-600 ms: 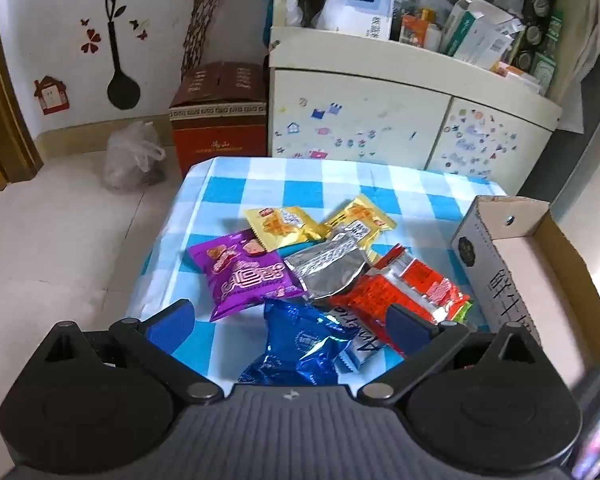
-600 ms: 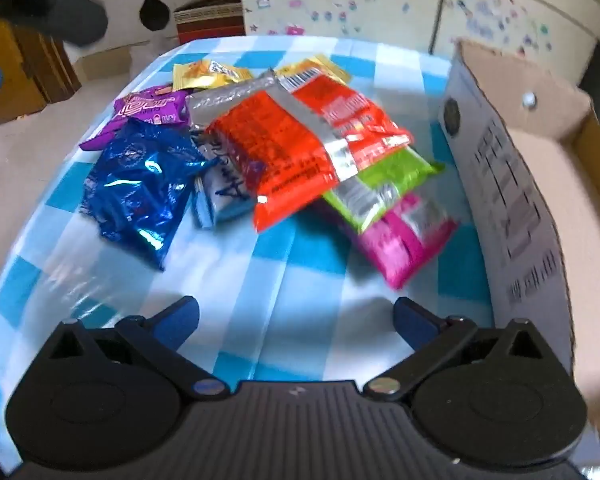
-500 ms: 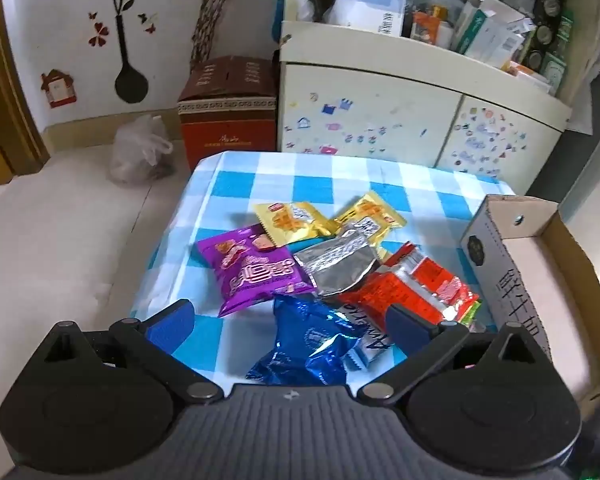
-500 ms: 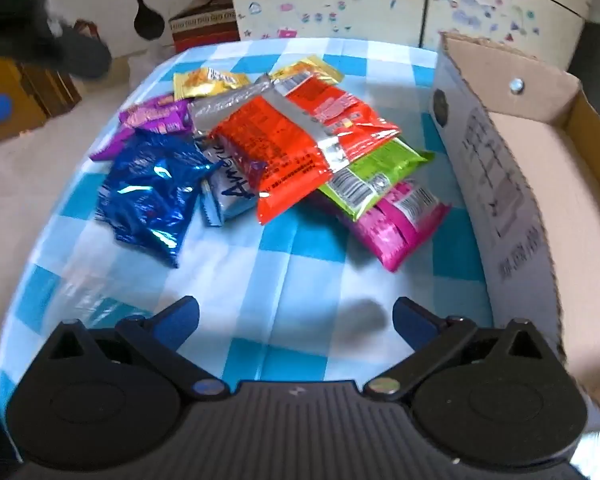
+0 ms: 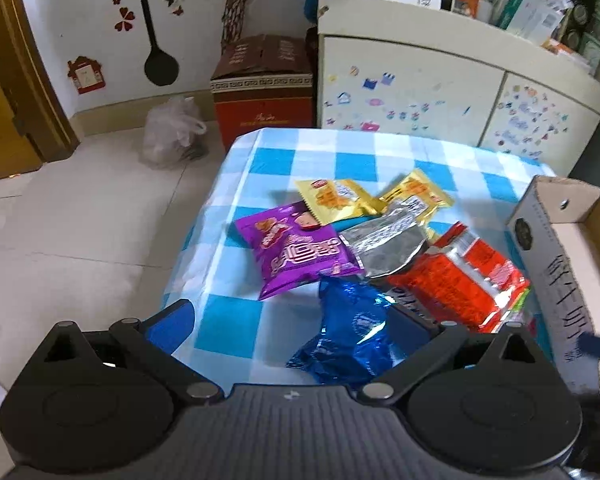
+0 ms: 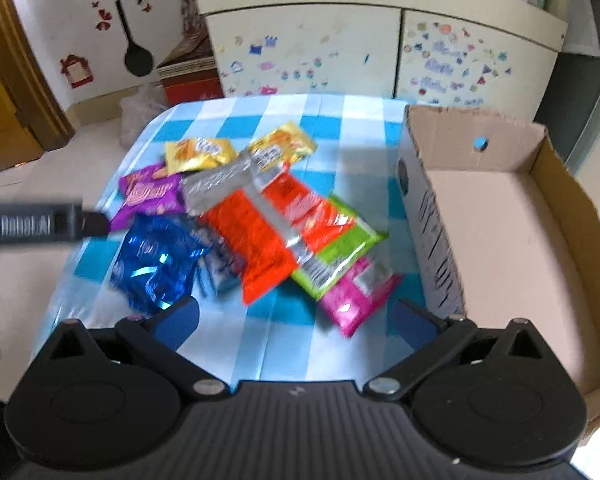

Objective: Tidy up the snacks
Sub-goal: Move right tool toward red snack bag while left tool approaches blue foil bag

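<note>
A pile of snack packets lies on the blue checked tablecloth (image 5: 300,152): a blue foil packet (image 5: 352,340), a purple one (image 5: 296,252), a silver one (image 5: 388,240), an orange-red one (image 5: 464,280), two yellow ones (image 5: 336,200) and, in the right wrist view, green (image 6: 340,256) and pink (image 6: 360,292) ones. An open cardboard box (image 6: 508,232) stands at the table's right. My left gripper (image 5: 292,320) is open and empty, just short of the blue packet. My right gripper (image 6: 296,316) is open and empty, above the near table edge before the pile.
A white cupboard (image 5: 420,92) with stickers stands behind the table, with cluttered shelves above. A red-brown carton (image 5: 264,80) and a plastic bag (image 5: 172,132) sit on the floor at the left. A wooden door frame (image 5: 20,60) is at far left.
Both grippers have pulled back and risen, so the pile sits farther off. The right view now takes in the whole box. The packets have not moved.
</note>
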Action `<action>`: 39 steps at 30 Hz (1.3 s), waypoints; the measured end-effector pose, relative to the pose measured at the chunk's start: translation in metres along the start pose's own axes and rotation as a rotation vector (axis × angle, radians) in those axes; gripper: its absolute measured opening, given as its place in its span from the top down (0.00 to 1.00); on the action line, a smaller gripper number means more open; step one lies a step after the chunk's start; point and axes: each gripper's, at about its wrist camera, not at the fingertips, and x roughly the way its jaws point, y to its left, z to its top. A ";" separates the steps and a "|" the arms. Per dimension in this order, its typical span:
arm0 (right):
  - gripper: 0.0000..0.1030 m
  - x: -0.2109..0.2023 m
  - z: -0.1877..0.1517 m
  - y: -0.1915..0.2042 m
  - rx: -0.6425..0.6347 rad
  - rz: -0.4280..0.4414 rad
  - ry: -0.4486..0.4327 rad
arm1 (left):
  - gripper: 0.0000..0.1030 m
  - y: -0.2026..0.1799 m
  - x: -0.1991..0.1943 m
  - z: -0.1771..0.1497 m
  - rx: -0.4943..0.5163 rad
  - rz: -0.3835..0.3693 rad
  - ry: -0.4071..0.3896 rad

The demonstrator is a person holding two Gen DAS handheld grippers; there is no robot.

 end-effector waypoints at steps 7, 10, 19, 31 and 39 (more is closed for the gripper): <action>0.01 0.014 0.019 -0.007 0.045 -0.001 0.025 | 0.00 -0.004 0.011 -0.002 0.020 0.037 0.034; 0.01 0.021 0.016 -0.006 0.049 -0.012 0.052 | 0.00 -0.008 0.016 -0.004 0.032 0.042 0.055; 0.01 0.026 0.019 -0.005 0.065 -0.002 0.063 | 0.00 -0.014 0.024 -0.009 0.063 0.075 0.075; 0.01 0.024 0.024 -0.010 0.079 -0.013 0.033 | 0.00 -0.020 0.027 -0.012 0.086 0.093 0.086; 0.01 0.024 0.023 -0.007 0.072 -0.009 0.029 | 0.00 -0.026 0.026 -0.016 0.101 0.069 0.098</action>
